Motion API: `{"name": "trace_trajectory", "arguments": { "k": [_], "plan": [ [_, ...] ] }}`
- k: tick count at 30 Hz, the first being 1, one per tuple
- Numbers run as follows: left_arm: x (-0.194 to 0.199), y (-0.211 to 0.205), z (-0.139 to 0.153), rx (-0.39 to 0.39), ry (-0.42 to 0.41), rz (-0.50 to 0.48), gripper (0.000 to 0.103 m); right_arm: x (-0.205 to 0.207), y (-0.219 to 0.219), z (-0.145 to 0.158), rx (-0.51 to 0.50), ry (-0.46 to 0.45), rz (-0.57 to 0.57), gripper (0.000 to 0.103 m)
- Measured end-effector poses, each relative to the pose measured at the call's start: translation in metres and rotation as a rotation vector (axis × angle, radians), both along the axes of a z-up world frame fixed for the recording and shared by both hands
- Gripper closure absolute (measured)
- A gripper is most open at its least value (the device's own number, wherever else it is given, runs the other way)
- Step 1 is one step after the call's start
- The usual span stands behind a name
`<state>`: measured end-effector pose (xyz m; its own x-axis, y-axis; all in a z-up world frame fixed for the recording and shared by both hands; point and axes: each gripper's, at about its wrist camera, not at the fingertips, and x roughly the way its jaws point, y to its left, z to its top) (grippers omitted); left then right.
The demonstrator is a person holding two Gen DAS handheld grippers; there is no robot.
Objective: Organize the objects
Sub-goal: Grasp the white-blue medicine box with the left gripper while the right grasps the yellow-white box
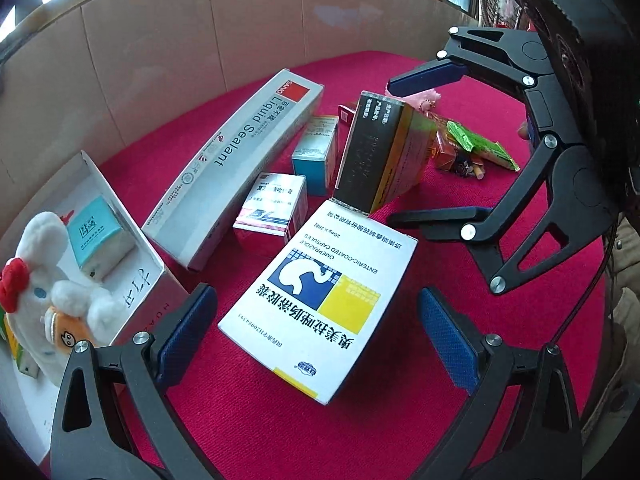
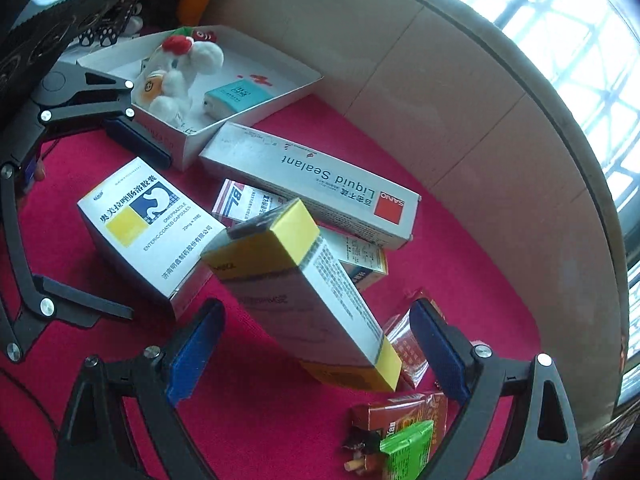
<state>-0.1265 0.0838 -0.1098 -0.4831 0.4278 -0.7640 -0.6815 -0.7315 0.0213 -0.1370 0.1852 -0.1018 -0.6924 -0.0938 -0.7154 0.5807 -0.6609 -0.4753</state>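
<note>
Red-clothed bench (image 1: 400,420): left tool (image 1: 316,328) open astride omeprazole box (image 1: 320,300); right tool (image 2: 316,354) open astride tilted yellow-ended box (image 2: 304,292); sealant box (image 1: 236,168) toward cardboard-walled edge.

Surface: red cloth (image 2: 460,248) covered the table.
Surround: cardboard wall (image 2: 460,120) curved behind.
Light: daylight entered barred windows (image 2: 580,40).

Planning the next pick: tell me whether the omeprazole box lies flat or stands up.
Flat. The omeprazole box lies on its broad back on the red cloth, printed face up; the right wrist view agrees.
</note>
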Motion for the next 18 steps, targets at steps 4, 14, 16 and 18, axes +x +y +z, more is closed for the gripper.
{"name": "trace_trajectory", "arguments": {
  "k": [4,14,16,18],
  "plan": [
    [-0.001,0.002,-0.004,0.009,-0.030,-0.002,0.012,-0.009,-0.006,-0.013,0.030,0.005,-0.013,0.011],
    [0.021,-0.015,-0.004,0.114,-0.063,0.035,0.053,0.014,0.034,0.013,-0.198,0.048,-0.214,0.046],
    [0.027,-0.017,0.001,0.143,-0.061,0.034,0.053,0.025,0.043,0.024,-0.271,0.070,-0.266,0.046],
    [0.032,-0.018,0.008,0.179,-0.056,0.028,0.053,0.035,0.050,0.033,-0.352,0.086,-0.319,0.047]
  ]
}}
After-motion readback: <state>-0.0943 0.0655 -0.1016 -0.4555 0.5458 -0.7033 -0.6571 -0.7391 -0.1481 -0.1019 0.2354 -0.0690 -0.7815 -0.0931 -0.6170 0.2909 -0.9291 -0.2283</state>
